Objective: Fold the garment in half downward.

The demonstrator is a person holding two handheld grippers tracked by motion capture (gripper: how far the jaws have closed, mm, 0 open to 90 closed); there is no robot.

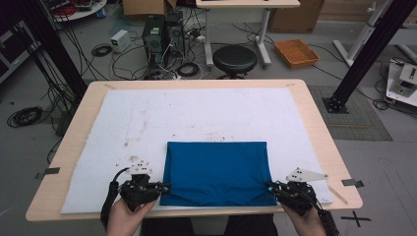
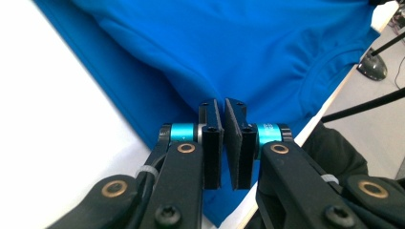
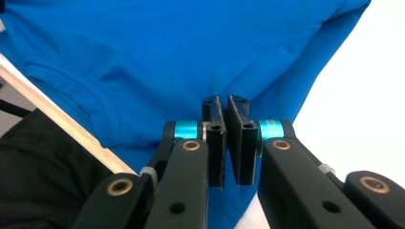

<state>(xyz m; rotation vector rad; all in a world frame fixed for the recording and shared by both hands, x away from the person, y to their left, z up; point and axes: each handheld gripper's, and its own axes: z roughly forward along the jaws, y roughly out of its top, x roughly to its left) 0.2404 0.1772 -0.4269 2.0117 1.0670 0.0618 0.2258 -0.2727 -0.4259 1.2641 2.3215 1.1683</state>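
A blue T-shirt (image 1: 216, 169) lies folded into a rectangle on the white mat (image 1: 196, 113), its collar toward the near edge. My left gripper (image 1: 166, 187) is at the shirt's left side near the front corner, and my right gripper (image 1: 269, 186) mirrors it at the right side. In the left gripper view the shirt (image 2: 239, 47) spreads ahead of and under the left gripper (image 2: 224, 102), whose jaws are shut to a thin slit. The right gripper (image 3: 226, 99) is likewise shut over the shirt (image 3: 167, 47). I cannot tell whether either pinches cloth.
The mat covers most of the wooden table (image 1: 314, 113); its near edge is just behind the grippers. Beyond the far edge stand a black stool (image 1: 234, 59), computer towers (image 1: 162, 32), floor cables and an orange tray (image 1: 296, 52). Black frame posts flank the table.
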